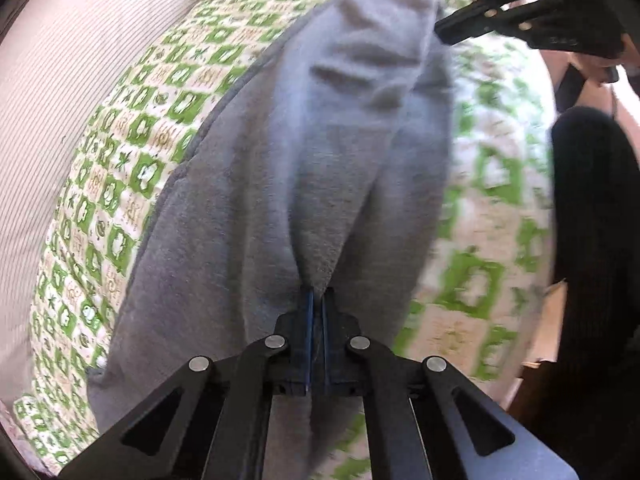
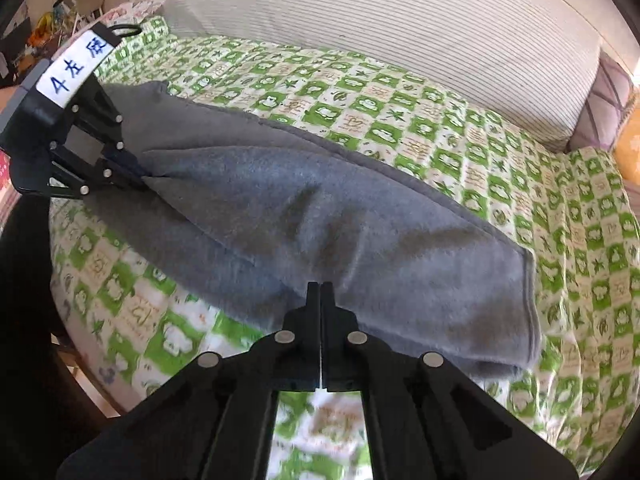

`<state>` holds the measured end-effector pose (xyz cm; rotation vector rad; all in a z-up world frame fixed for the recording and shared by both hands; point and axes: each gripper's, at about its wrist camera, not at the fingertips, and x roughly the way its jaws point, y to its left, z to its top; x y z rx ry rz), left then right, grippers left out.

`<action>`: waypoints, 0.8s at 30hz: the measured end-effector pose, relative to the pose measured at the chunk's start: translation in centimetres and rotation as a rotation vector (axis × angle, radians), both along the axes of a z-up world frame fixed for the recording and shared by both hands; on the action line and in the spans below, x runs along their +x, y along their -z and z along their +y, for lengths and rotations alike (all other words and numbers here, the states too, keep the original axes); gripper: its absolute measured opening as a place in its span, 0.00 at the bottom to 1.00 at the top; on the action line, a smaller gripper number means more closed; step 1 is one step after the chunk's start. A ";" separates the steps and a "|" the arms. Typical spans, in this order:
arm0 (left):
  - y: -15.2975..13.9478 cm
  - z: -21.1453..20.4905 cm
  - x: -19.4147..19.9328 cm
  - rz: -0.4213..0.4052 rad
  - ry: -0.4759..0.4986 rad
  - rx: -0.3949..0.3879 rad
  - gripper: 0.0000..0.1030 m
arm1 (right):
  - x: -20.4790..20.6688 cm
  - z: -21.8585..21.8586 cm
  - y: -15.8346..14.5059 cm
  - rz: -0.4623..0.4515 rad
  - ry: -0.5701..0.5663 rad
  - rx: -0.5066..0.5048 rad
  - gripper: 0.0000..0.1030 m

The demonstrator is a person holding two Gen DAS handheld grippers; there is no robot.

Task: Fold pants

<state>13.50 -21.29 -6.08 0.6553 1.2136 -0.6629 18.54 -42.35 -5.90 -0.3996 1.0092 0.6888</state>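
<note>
The grey pants (image 2: 304, 216) are lying across the green-and-white patterned sheet (image 2: 460, 148), already doubled lengthwise into one long band, with the striped cushion (image 2: 380, 32) running along the far side of them. The left gripper (image 1: 318, 300) is pinching a tuck of fabric at one end of the pants, its jaws pressed together on the cloth so that creases are fanning out from the bite. The right gripper (image 2: 321, 292) is closing on the near edge of the pants toward the other end, its jaws squeezed together; the grip appears to be on the fabric there, since in the left wrist view its tip is meeting the cloth. To do this fold well, both grips should probably be catching every layer, not just the top one, and the two ends should be rising together with the band kept lightly taut between them, so that one end is carried squarely over the pants rather than dragging or twisting.
</note>
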 end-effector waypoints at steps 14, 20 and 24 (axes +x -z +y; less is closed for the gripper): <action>-4.3 0.3 -0.6 0.015 -0.037 -0.081 0.01 | -1.0 0.4 0.5 -0.018 -0.019 0.060 0.51; -5.6 1.2 -0.2 0.031 -0.072 -0.131 0.01 | 0.0 3.0 2.1 -0.053 -0.055 0.012 0.53; -5.5 1.6 0.5 0.037 -0.095 -0.157 0.01 | 1.2 3.3 3.6 -0.030 -0.050 -0.015 0.44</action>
